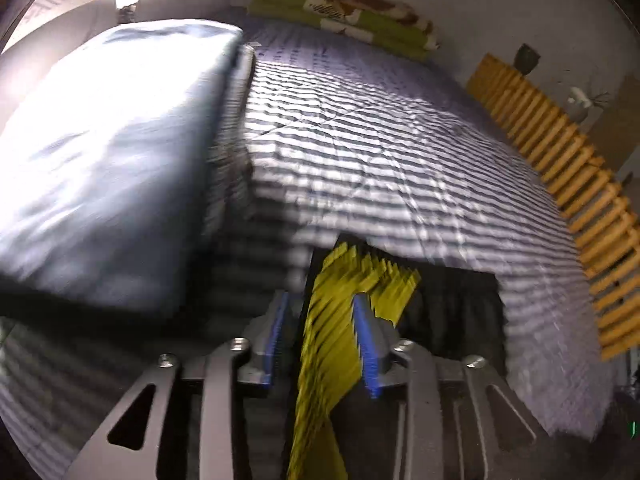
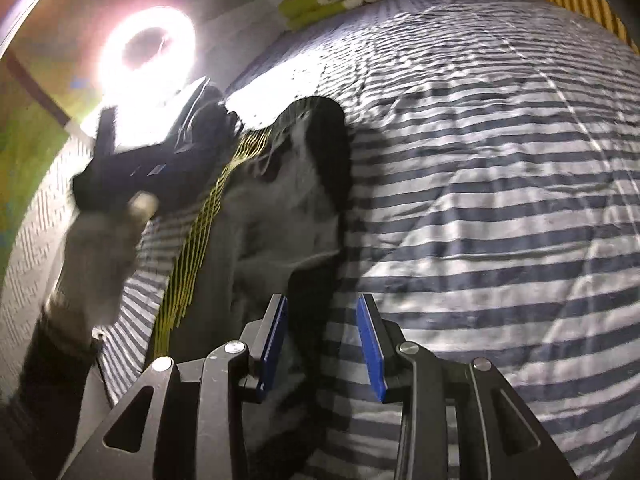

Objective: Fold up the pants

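Note:
Dark pants with a yellow side stripe [image 1: 332, 344] lie on the striped bed cover [image 1: 380, 140]. In the left wrist view my left gripper [image 1: 320, 344] has the yellow-striped fabric bunched between its blue pads, and the cloth runs on under the camera. Everything there is motion-blurred. From the right wrist view the pants [image 2: 280, 208] stretch away up the bed. A hand [image 2: 100, 248] holds the left gripper [image 2: 224, 120] at their far end. My right gripper [image 2: 322, 340] stands open over the pants' near edge, with bed cover showing between its pads.
A large blue-grey pillow [image 1: 112, 152] lies left of the pants. A folded green and brown blanket [image 1: 340, 12] sits at the head of the bed. A yellow slatted wooden rail [image 1: 560, 168] runs along the right side. A bright ring light [image 2: 148, 48] glares at upper left.

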The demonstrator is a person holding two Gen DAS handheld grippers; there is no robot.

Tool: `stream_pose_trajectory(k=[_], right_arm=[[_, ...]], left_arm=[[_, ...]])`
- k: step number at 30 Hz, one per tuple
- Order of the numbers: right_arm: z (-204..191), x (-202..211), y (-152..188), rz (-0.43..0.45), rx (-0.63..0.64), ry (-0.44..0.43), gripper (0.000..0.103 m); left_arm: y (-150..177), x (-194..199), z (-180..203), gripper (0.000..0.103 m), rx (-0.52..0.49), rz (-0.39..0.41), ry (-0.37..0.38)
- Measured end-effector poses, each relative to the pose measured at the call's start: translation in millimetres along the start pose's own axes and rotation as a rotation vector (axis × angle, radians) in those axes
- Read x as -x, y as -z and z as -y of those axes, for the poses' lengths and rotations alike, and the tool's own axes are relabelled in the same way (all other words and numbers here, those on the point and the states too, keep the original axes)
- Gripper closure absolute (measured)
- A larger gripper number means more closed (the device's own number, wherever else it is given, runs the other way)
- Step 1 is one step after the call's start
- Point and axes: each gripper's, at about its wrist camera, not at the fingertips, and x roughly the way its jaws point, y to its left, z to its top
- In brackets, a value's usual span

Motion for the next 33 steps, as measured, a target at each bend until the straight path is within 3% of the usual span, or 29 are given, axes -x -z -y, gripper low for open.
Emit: stream_pose_trajectory(k=[3,5,9,12,15,19,21,23,27,29,31,32,33], right_arm=[[7,8,5,-0.028,-0.038,0.007,0.069],[10,9,12,-0.053,-0.071,-0.022,0.069],[11,8,30,-0.112,-0.133,-0.081,0.067],[2,4,38,-0.138,-0.112,-0.059,0.066],[0,-3,38,-0.168,-0.114,-0.096,0.053],[5,-8,35,-0.165,-0.129,-0.095,0.053],[9,-9,35,-0.17,-0.149,-0.123,0.052],[14,-10,35,-0.168,-0.171,-0.154,0.052],[17,-8,36,-0.171,-0.183,-0.175,0.053],[15,-10,37,-0.185,-0.175,-0.187,0.054],[13,-12,39,-0.193,-0.163,-0.183,0.063],[10,-14,40,-0.201,-0.155,-0.182,0.067],[10,-16,41,-0.209,-0.155,-0.18,0.076]], left_arm=[[37,35,-15,0.057,-0.024,-0.054,0.03],[65,46,-28,0.046,-0.014,-0.117,0.081],[99,38,-49,0.041,0.067,-0.198,0.135],[108,26,-53,0.041,0.098,-0.229,0.173],[115,14,-51,0.04,0.104,-0.261,0.2],[117,11,-50,0.042,0.093,-0.264,0.213],[116,11,-49,0.048,0.078,-0.267,0.199],[118,4,-43,0.065,0.044,-0.278,0.186],[126,11,-42,0.077,0.013,-0.297,0.182],[128,11,-40,0.089,-0.004,-0.31,0.183],[131,11,-35,0.092,-0.037,-0.307,0.168],[131,10,-32,0.1,-0.049,-0.312,0.165],[130,5,-30,0.1,-0.047,-0.319,0.172]])
